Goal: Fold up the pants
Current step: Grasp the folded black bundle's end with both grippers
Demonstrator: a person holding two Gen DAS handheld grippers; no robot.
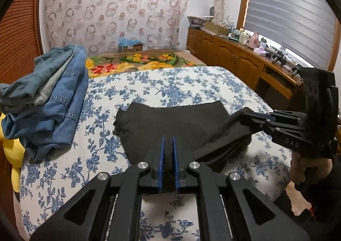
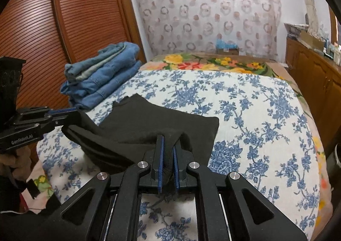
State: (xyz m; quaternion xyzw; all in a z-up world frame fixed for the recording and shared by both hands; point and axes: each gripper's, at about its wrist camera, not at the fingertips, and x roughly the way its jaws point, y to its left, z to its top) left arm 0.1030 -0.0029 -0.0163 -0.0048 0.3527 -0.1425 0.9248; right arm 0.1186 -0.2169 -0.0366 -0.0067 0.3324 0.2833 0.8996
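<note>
**Both grippers pinching near edge of black pants on bed**

Left gripper: blue pads nearly together, a fold of the black pants clamped between them. Right gripper: same state, narrow gap filled with black fabric. The two grips sit side by side on the near edge, which is lifted off the bedspread; stacked layers of cloth hang between the two grippers.

Ahead of both, the rest of the pants lies flat on the blue-floral spread. Farther ahead and left, a pile of denim clothes. Beyond, a bright flowered blanket, then the patterned curtain.
</note>
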